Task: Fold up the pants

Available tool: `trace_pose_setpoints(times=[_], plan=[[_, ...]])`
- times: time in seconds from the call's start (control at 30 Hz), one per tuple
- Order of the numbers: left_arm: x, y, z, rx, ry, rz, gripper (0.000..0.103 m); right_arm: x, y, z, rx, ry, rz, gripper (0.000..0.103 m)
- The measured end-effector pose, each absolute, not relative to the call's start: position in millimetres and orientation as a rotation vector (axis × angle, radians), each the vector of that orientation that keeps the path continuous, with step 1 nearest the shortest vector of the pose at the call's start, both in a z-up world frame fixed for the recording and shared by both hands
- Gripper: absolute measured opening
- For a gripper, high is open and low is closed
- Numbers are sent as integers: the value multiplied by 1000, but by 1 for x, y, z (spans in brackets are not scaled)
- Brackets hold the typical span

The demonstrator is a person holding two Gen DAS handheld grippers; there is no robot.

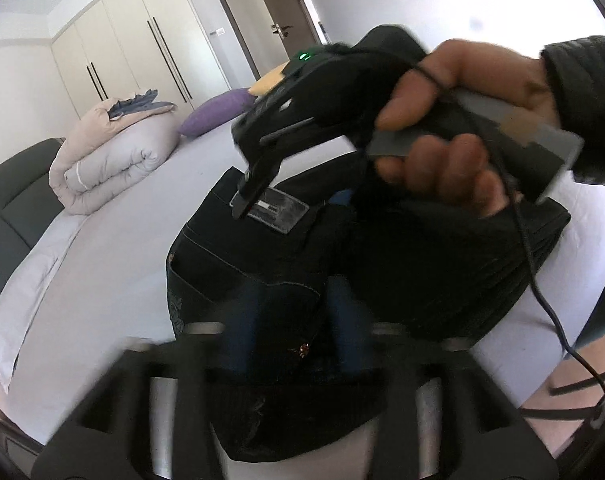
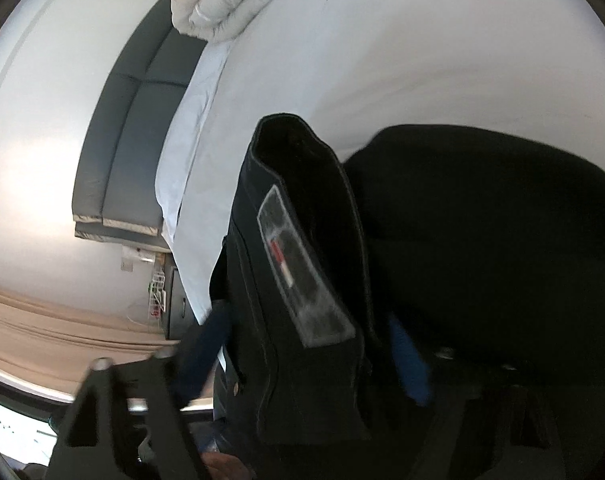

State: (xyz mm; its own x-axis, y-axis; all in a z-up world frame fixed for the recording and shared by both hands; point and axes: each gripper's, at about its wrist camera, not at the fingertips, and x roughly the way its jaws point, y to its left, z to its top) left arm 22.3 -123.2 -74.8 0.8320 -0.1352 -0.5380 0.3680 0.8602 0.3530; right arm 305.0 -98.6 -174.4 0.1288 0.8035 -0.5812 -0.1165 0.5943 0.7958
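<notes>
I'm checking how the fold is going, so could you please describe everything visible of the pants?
The pants are dark, denim-like, with pale stitching, a pocket seam and a grey waistband patch. They lie folded in a thick bundle on the pale bed sheet. The right gripper reaches down at the patch, its jaws either side of the waistband; the left gripper straddles the near edge.

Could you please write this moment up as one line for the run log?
Stage: pants bunched on bed | left tongs: open, over pants | right tongs: open, straddling waistband patch
</notes>
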Motion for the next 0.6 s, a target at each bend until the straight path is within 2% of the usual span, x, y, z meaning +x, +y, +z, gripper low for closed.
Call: trace_pose_setpoints(times=[0.03, 0.07, 0.2, 0.4, 0.53, 0.6], plan=[[17, -115, -73, 463, 500, -265, 103, 308, -96, -177, 665, 1283, 751, 41], [14, -102, -68, 466, 471, -258, 103, 309, -92, -178, 649, 1293, 741, 30], [4, -118, -69, 580, 417, -223, 103, 301, -96, -169, 709, 1246, 719, 22], [-12, -157, -93, 828, 304, -82, 103, 276, -101, -127, 851, 1171, 750, 22], [-10, -162, -98, 867, 279, -45, 102, 266, -98, -112, 885, 1185, 772, 22], [-10, -158, -94, 846, 268, -44, 83, 261, -103, -109, 905, 1195, 776, 22]])
